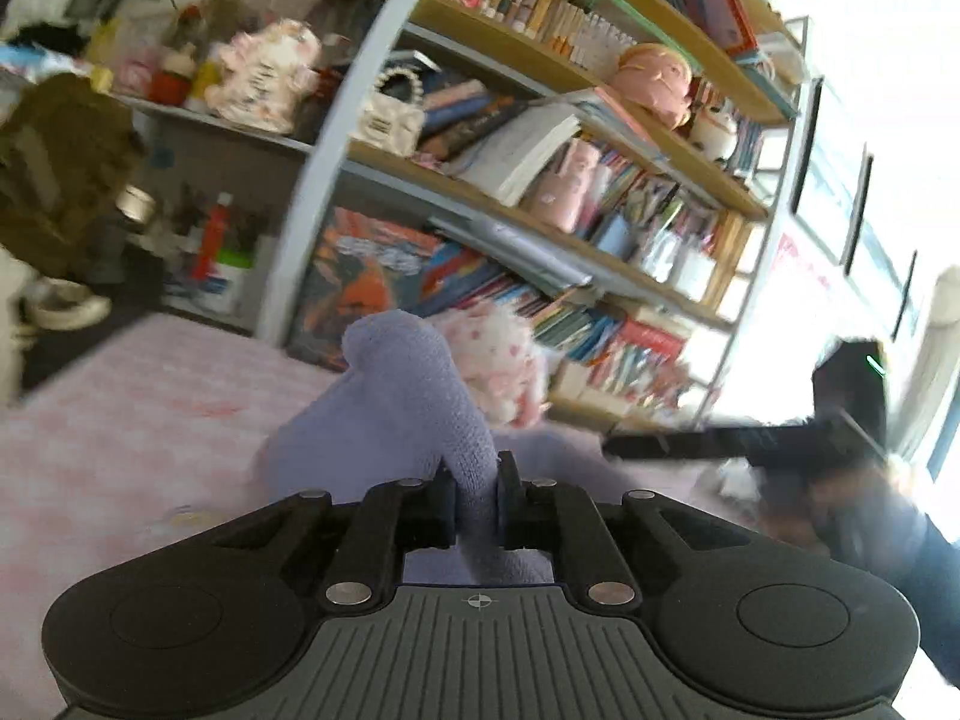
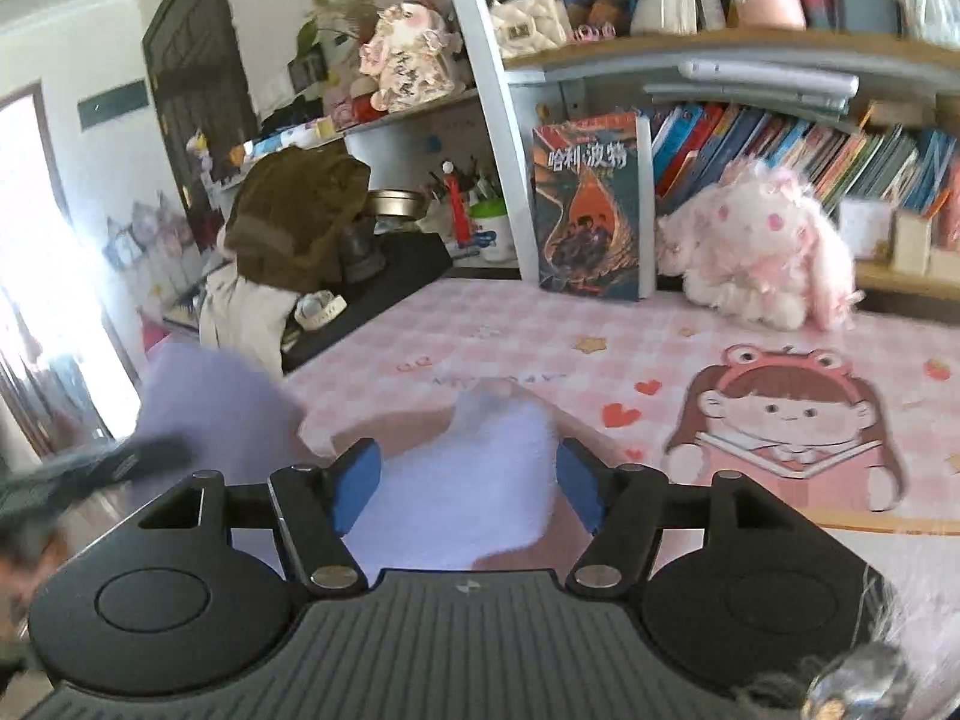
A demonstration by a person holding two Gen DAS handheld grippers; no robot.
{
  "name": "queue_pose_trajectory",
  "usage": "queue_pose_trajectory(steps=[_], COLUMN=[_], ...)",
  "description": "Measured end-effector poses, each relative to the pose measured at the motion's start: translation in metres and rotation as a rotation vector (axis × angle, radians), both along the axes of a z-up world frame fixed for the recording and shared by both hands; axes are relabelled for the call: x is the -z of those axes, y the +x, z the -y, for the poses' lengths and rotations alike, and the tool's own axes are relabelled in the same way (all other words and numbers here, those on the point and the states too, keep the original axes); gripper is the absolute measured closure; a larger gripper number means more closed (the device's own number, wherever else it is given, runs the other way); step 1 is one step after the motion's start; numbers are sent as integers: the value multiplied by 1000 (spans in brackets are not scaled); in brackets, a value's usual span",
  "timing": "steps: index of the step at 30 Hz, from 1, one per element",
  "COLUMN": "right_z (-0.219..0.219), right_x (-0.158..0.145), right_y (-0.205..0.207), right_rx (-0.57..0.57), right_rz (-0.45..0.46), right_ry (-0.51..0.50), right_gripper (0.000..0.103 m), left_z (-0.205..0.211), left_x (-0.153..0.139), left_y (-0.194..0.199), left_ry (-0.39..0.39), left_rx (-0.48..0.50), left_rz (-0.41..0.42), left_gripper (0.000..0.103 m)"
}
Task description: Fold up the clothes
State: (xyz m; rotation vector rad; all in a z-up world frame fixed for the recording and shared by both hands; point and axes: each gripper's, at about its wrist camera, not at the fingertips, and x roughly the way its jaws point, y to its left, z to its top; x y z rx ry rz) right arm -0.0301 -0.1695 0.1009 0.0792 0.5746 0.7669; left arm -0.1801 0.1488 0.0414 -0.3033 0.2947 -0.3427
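Note:
A lavender knit garment (image 1: 396, 396) is bunched up between the fingers of my left gripper (image 1: 475, 492), which is shut on it and holds a fold raised above the pink checked table cover (image 1: 120, 420). In the right wrist view the same garment (image 2: 468, 480) lies on the cover in front of my right gripper (image 2: 468, 486), whose blue pads (image 2: 354, 486) stand wide apart and empty over the cloth. A raised part of the garment (image 2: 210, 408) shows at the left, by the blurred left gripper (image 2: 108, 462). The right gripper shows blurred in the left wrist view (image 1: 720, 444).
A pink plush toy (image 2: 756, 252) and an upright book (image 2: 591, 210) stand at the back of the table against a full bookshelf (image 1: 540, 180). A brown bag (image 2: 294, 222) sits at the left. The table's front edge (image 2: 888, 522) runs at right.

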Motion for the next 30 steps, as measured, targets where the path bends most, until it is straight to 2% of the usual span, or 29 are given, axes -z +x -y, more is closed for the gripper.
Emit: queue_pose_trajectory(steps=[4, 9, 10, 13, 14, 15, 17, 18, 22, 25, 27, 29, 30], right_z=[-37, -88, -97, -121, -129, -134, -134, -128, -88, -43, 4, 50, 70], right_x=[17, 51, 57, 74, 79, 80, 80, 77, 51, 10, -23, -47, -52], right_y=[26, 46, 45, 34, 29, 23, 16, 18, 40, 55, 54, 35, 21], right_rx=[-35, -62, -69, -100, -108, -110, -110, -100, 63, 257, 351, 383, 379], right_rz=[-104, -211, -211, -132, -93, -36, 27, 26, 64, 182, 264, 338, 356], right_ry=[-15, -85, -114, -234, -280, -330, -367, -342, -185, -46, 93, 218, 254], right_gripper=[38, 38, 39, 39, 51, 71, 92, 94, 95, 95, 95, 95, 95], left_z=[-20, -37, -37, -36, -37, -37, -37, -36, -28, -25, -25, -24, -24], left_x=[17, 40, 42, 43, 44, 44, 43, 43, 32, 11, -5, -18, -19], left_y=[-17, -9, -6, 3, 5, 9, 17, 23, 64, 98, 111, 125, 135], left_ry=[7, -88, -98, -113, -116, -124, -138, -138, -119, -170, -213, -228, -212], left_rx=[-63, -95, -93, -85, -81, -77, -70, -69, -84, -126, -132, -101, -82], left_rz=[-81, -137, -137, -135, -133, -133, -133, -132, -109, 0, 94, 160, 150], left_gripper=[93, 93, 93, 93, 93, 93, 93, 93, 93, 94, 94, 93, 93])
